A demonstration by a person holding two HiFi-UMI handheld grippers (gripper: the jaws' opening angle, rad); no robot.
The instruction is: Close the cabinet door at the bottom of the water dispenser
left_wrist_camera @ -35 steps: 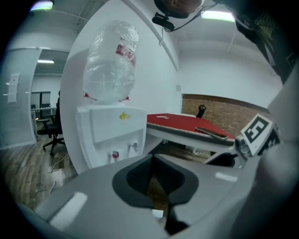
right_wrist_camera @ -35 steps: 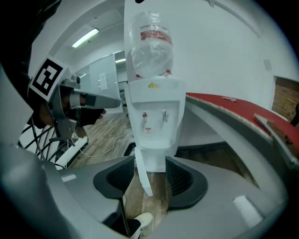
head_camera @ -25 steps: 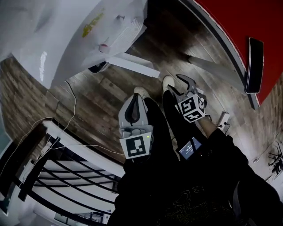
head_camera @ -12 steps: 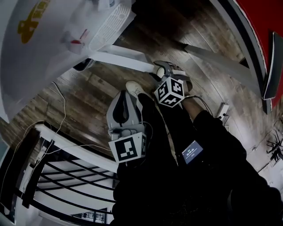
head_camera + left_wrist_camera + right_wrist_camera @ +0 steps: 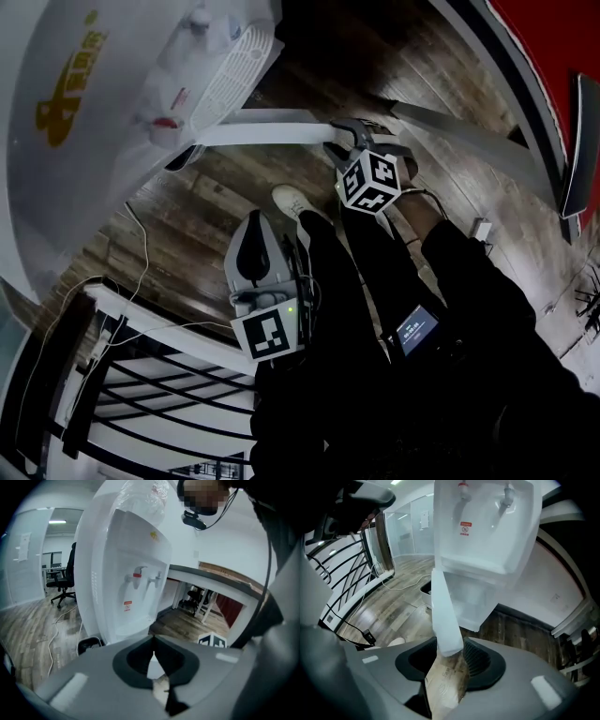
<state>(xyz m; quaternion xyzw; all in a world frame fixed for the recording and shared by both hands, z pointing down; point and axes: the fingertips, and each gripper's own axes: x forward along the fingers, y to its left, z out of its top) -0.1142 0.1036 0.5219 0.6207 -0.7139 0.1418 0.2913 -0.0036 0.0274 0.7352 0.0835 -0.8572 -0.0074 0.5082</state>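
white and seen edge-on, the cabinet door (image 5: 444, 616) stands swung out from the foot of the water dispenser (image 5: 487, 522). the open compartment (image 5: 471, 599) shows behind it, under the dispenser's tap recess.

only the right gripper view shows the grip. the door's free edge runs down between the jaws of the right gripper (image 5: 449, 645). the jaws stand a door's thickness apart and are closed on it, with the ribbed pad (image 5: 474, 660) against its face.

the head view gives the layout from above instead. there the door (image 5: 272, 122) is a pale strip reaching out from the dispenser's base to the right gripper's tips (image 5: 336, 139). the gripper's marker cube (image 5: 375, 182) sits on the side away from the dispenser.

the left gripper (image 5: 256, 225) hangs well apart from the dispenser, over the wood floor (image 5: 206, 197), just beside the person's white shoe (image 5: 291, 199). in the left gripper view its jaws meet at the tips with nothing held. the dispenser rises ahead of them, its red tap (image 5: 136, 574) in plain sight.

a second ago the right gripper was low by the person's feet, well apart from the dispenser. half a second ago it had come up near the door's free edge, and now it is on that edge. the left gripper has kept its place.
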